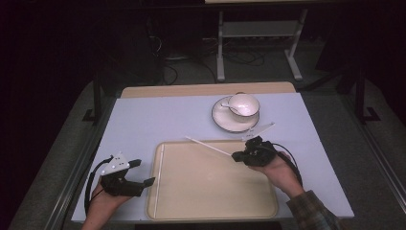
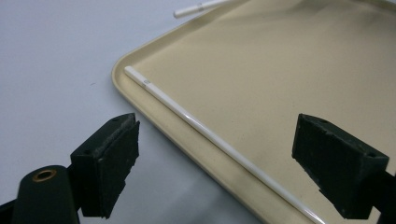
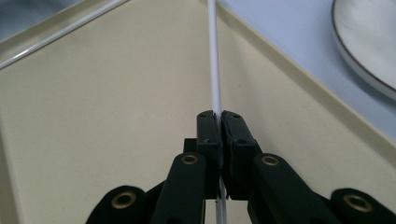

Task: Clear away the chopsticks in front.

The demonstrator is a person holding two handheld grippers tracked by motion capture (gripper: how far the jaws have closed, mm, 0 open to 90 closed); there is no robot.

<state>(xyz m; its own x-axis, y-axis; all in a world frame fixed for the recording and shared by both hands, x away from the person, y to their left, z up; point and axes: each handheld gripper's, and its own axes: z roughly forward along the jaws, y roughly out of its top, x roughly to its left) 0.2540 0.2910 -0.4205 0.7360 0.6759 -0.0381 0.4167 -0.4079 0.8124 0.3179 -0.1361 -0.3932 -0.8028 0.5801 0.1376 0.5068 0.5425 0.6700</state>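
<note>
My right gripper (image 3: pixel 218 116) pinches a white stick (image 3: pixel 214 56) tight, holding it slanted over the beige tray (image 1: pixel 215 211). My left gripper (image 2: pixel 215 158) gapes wide beside the tray's left edge, where a second stick (image 2: pixel 196 123) lies inside the rim.

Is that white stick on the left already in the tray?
Yes: the white stick lies flat inside the tray, along its left rim.
</note>
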